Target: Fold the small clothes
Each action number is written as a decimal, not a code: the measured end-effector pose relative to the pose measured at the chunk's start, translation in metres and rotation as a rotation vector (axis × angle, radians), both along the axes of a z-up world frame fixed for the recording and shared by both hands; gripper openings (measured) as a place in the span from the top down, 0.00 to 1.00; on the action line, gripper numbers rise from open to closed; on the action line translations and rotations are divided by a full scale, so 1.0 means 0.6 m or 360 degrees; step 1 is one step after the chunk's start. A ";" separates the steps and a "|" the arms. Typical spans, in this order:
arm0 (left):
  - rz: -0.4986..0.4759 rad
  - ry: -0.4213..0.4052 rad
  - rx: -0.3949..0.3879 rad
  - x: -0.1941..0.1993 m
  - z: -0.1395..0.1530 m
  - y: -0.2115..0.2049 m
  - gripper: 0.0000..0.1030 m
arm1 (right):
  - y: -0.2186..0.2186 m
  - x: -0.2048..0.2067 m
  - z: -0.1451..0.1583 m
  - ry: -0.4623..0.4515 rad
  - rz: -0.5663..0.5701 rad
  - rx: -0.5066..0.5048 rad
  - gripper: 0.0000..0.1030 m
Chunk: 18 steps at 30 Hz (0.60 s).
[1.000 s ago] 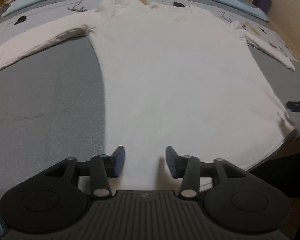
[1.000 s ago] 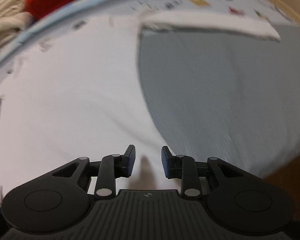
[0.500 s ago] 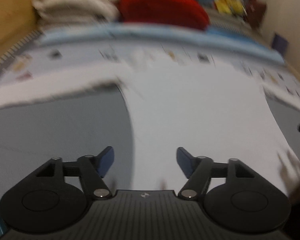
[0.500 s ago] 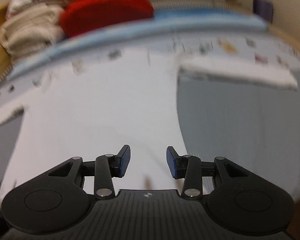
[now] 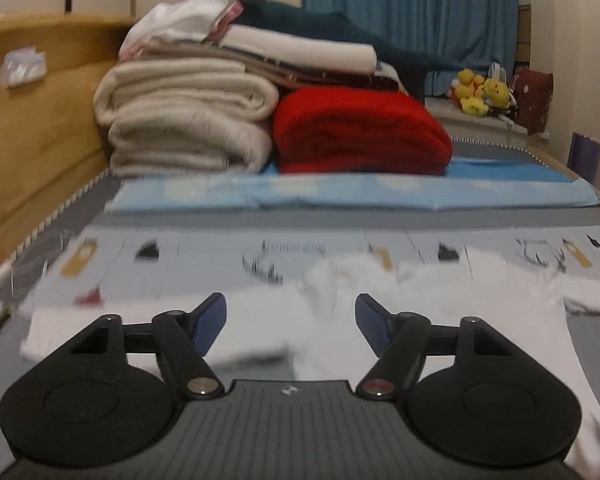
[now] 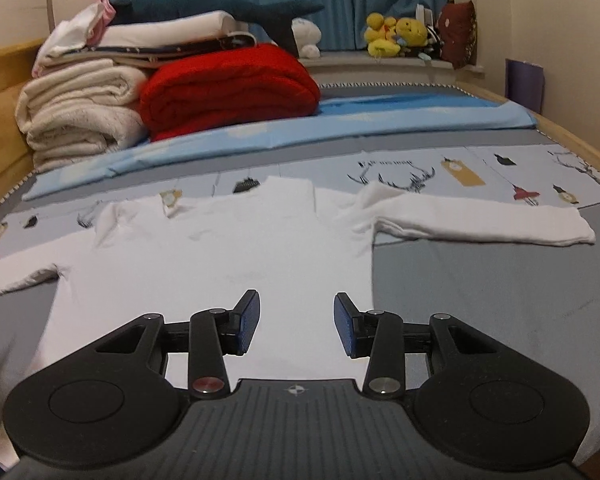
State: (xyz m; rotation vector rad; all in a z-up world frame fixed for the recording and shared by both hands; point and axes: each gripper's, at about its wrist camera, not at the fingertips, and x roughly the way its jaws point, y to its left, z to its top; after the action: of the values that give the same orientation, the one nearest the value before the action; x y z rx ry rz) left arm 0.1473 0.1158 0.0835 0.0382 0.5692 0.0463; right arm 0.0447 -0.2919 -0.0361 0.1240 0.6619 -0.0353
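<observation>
A white long-sleeved shirt (image 6: 220,256) lies flat on the bed, collar toward the far end, both sleeves spread sideways. In the right wrist view its right sleeve (image 6: 480,224) stretches to the right. My right gripper (image 6: 296,322) is open and empty, held above the shirt's lower body. In the left wrist view the shirt (image 5: 440,312) is blurred; its left sleeve (image 5: 100,320) runs to the left. My left gripper (image 5: 290,322) is wide open and empty, above the shirt near the left shoulder.
The bed has a grey sheet (image 6: 480,300) and a printed pale blue cover (image 6: 500,168). A stack of folded cream blankets (image 6: 80,120) and a red blanket (image 6: 228,88) sit at the far end. A wooden bed frame (image 5: 28,160) runs along the left.
Both grippers rose from close over the shirt's hem and tilted up, so the far end of the bed now shows. Both sets of fingers opened wider.
</observation>
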 end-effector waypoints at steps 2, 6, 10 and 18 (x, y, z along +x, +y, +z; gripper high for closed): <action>-0.0037 -0.0074 0.0070 0.026 0.019 -0.004 0.26 | -0.006 0.000 -0.007 0.0032 -0.0028 -0.0006 0.59; -0.0078 -0.0151 0.0124 0.062 -0.006 0.006 0.26 | -0.015 0.005 -0.024 0.0086 -0.0063 -0.0078 0.59; -0.0024 0.0070 0.0177 0.103 -0.079 0.020 0.35 | -0.016 0.017 -0.025 0.0116 -0.0040 -0.0100 0.59; 0.0109 0.0096 -0.0011 0.144 -0.096 0.077 0.40 | 0.043 0.096 0.050 -0.0048 0.0087 -0.0151 0.59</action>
State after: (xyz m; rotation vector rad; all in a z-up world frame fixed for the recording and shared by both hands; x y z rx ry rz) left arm 0.2339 0.1622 0.0257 0.0135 0.6308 0.1099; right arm 0.1021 -0.2661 -0.0061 0.0153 0.6323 -0.0123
